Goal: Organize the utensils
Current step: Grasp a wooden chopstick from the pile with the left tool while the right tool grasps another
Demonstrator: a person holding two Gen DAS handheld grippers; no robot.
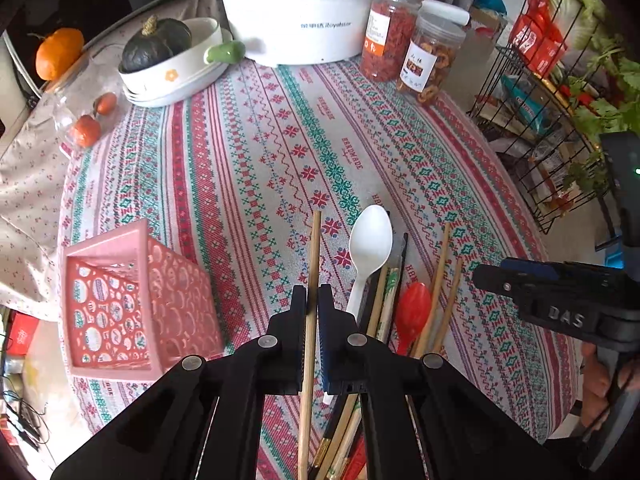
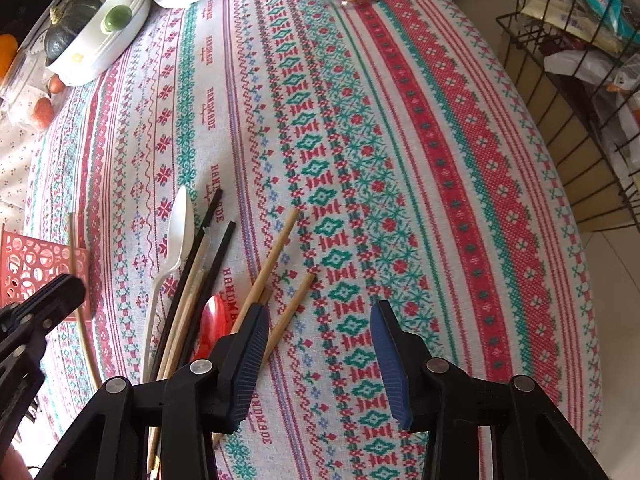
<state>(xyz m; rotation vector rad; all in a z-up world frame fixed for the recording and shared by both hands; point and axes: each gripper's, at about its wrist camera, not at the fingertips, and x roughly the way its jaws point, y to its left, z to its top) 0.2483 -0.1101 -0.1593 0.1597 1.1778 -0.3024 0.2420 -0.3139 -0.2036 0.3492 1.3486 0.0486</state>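
Your left gripper [image 1: 312, 300] is pinched on one bamboo chopstick [image 1: 313, 248], its long axis running along the fingers, tip toward the far edge of the table [image 1: 256, 128]. The pink basket [image 1: 120, 300] lies tipped on its side just left of that grip, near the table's left edge; your left hand is the nearer one. Your right gripper [image 2: 320, 340] is spread over bare cloth, with nothing between the jaws, the utensil pile [image 2: 192, 280] to its left. Legible: "Royalstar" on the white cooker [image 1: 304, 12]; "HANDMADE" woven in the cloth.
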